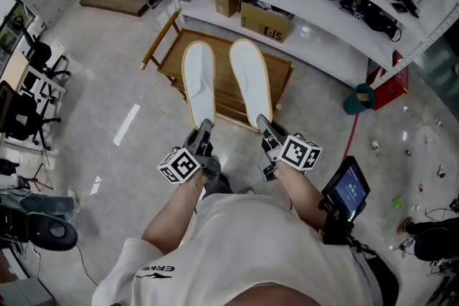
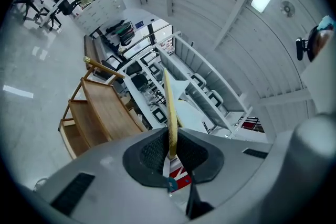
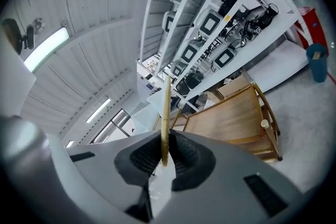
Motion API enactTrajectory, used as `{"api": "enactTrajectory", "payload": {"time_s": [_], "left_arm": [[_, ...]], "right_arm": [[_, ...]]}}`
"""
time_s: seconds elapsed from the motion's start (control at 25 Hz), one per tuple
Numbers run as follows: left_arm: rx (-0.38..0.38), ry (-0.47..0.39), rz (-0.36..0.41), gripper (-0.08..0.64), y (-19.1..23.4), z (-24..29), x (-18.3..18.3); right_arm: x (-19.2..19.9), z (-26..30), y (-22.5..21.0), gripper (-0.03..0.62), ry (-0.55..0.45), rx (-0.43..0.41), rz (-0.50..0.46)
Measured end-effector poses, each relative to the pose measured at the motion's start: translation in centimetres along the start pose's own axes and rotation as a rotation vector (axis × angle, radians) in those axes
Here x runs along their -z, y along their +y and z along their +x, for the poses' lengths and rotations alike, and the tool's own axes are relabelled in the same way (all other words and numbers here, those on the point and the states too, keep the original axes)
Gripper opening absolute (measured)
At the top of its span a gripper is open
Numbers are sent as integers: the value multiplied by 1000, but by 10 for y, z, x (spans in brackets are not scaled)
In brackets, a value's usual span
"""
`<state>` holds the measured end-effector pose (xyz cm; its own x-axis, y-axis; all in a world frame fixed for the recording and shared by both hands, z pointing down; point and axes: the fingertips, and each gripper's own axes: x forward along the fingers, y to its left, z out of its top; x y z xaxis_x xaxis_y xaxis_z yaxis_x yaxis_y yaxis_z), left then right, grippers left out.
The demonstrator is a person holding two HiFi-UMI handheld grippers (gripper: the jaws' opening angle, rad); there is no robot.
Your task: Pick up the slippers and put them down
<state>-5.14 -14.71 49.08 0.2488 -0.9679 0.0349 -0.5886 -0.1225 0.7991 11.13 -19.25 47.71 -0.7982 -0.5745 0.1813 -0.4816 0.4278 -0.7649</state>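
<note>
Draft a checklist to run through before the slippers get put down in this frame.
1. Left gripper gripping the left slipper: ok, the slipper's edge is pinched between the pads in the left gripper view.
2. Right gripper gripping the right slipper: ok, same pinch on its edge.
3. Slippers apart from each other: ok, there is a gap between them in the head view.
4. Wooden rack boards bare: ok for the parts the gripper views show.
5. Slippers lifted off the rack: cannot tell.
</note>
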Motion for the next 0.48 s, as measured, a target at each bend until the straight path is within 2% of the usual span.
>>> {"api": "enactTrajectory", "payload": {"time_s": [0.28, 0.48], "left_arm": [[9, -7, 11, 32, -3, -24, 2], [23, -5, 48, 32, -7, -26, -2]], "right_arm": [[18, -12, 13, 32, 2, -13, -11], [16, -10, 22, 32, 2, -24, -26]]}}
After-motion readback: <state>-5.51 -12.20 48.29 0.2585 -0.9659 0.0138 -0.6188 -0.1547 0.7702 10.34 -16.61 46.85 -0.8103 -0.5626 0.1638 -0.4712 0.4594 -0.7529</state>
